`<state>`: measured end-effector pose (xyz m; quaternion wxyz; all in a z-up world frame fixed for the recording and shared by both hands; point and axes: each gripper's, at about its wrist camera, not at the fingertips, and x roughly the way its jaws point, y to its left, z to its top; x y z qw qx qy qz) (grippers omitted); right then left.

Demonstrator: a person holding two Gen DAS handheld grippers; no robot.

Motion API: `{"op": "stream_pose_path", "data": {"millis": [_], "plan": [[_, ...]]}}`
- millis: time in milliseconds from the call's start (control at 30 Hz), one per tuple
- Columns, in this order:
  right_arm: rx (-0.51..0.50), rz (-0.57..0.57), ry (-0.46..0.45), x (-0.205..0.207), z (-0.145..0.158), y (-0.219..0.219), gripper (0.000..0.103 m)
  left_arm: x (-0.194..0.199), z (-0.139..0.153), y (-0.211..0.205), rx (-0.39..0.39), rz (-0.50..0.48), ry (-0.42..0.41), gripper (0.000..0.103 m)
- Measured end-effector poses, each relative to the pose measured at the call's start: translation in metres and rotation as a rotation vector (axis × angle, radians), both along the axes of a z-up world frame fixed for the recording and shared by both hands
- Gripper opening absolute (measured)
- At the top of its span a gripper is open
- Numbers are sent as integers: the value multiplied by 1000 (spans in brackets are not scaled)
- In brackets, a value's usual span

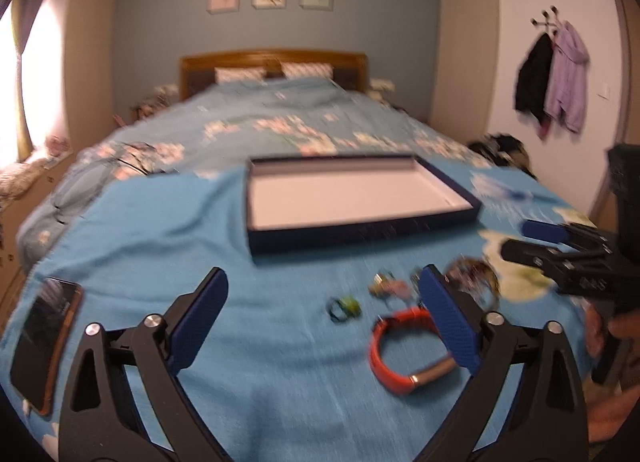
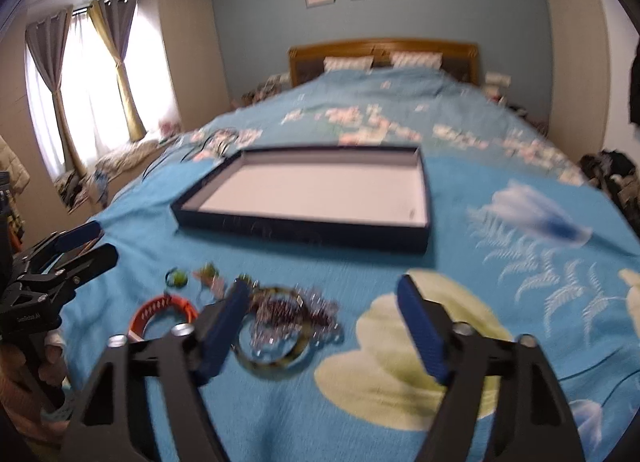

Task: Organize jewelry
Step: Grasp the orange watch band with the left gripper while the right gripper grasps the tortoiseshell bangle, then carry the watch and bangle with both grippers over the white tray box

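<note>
Blue fingers (image 2: 236, 326) spread wide on both grippers, nothing pinched yet, hovering over bangle (image 2: 272, 358) and red bracelet (image 1: 404, 354), then into tray (image 2: 422, 240).

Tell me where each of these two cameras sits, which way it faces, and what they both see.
Left wrist view: rides on the left gripper, facing down the bed toward the headboard; its own open fingers show, plus the right gripper and a hand at the right edge.
Right wrist view: rides on the right gripper, facing the same way; its open fingers show, the left gripper at the left edge.
Shared: the open box, the orange bracelet, the tangled jewelry pile, three wall pictures.
</note>
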<state>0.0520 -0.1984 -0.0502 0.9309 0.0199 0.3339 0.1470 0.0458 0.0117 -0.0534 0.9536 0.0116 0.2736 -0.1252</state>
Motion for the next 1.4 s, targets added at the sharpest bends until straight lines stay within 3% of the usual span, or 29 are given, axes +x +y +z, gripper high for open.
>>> {"op": "stream_pose_path", "data": {"millis": [133, 233, 533, 700, 800, 867, 1067, 1400], "plan": [[1, 48, 77, 5, -8, 3, 50, 8, -15, -10, 36, -62, 77, 82], [-7, 71, 118, 8, -14, 5, 35, 12, -26, -16, 22, -113, 139, 76], [49, 98, 216, 11, -22, -1, 19, 23, -45, -29, 12, -197, 253, 51], [62, 104, 250, 16, -26, 3, 17, 29, -46, -30, -11, -222, 297, 38], [83, 95, 270, 20, -28, 0, 11, 30, -46, -30, -21, -231, 315, 33], [100, 87, 273, 20, -29, -4, 6, 31, -47, -30, -15, -231, 328, 24], [127, 80, 260, 21, -24, -9, 5, 34, -46, -27, -3, -216, 334, 7], [170, 73, 202, 31, -3, -19, 5, 33, -29, -19, -51, -221, 298, 6]]}}
